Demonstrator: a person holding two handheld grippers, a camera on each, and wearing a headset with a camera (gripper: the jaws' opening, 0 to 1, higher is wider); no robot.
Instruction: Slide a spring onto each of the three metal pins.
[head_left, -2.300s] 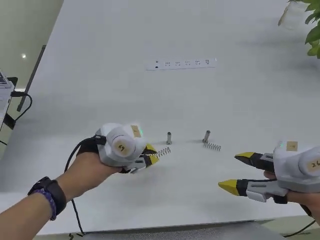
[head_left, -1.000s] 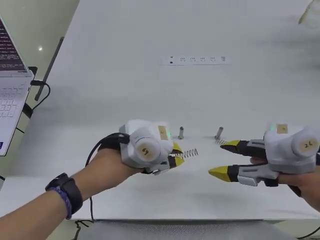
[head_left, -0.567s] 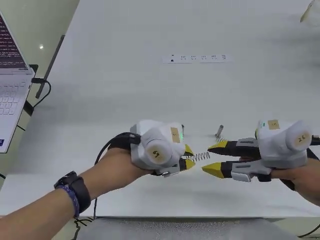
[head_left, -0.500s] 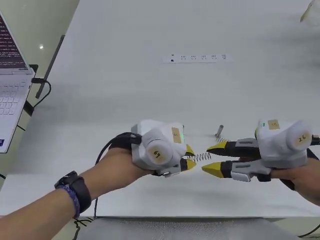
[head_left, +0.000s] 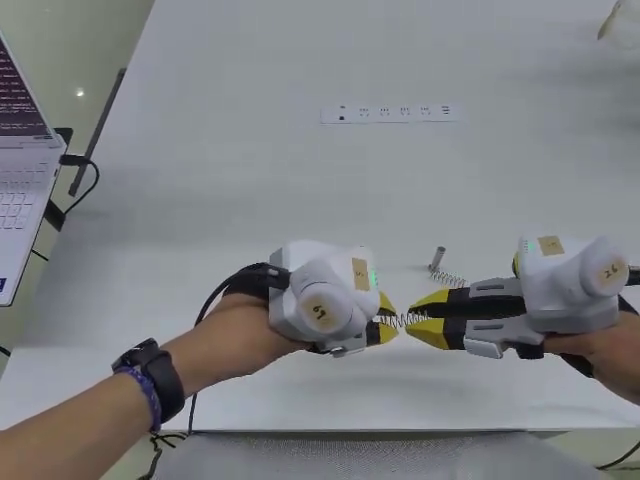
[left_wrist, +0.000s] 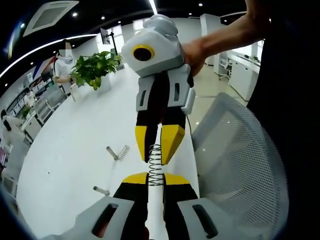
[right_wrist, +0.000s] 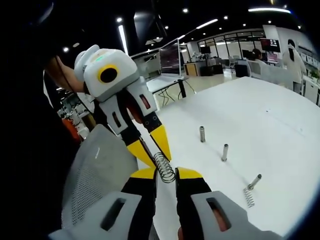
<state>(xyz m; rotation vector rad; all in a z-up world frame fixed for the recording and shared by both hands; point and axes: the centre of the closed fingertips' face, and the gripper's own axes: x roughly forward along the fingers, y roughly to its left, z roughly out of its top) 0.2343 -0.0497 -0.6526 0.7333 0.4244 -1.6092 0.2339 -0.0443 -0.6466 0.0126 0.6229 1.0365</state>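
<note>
A small steel spring hangs in the air over the white table's front edge, between the two grippers. My left gripper is shut on its left end. My right gripper has its yellow tips closed around the other end. In the left gripper view the spring runs from my own jaws up into the right gripper. Three metal pins are on the table. The third leans, with a second spring at its foot. That leaning pin and second spring lie just beyond the right gripper.
A white power strip lies across the middle of the table. An open laptop and a black cable sit off the left side. A mesh chair back is just below the table's near edge.
The right gripper moved left toward the left one and its jaws closed on the free end of the spring. The left gripper drifted slightly right, still holding the spring.
</note>
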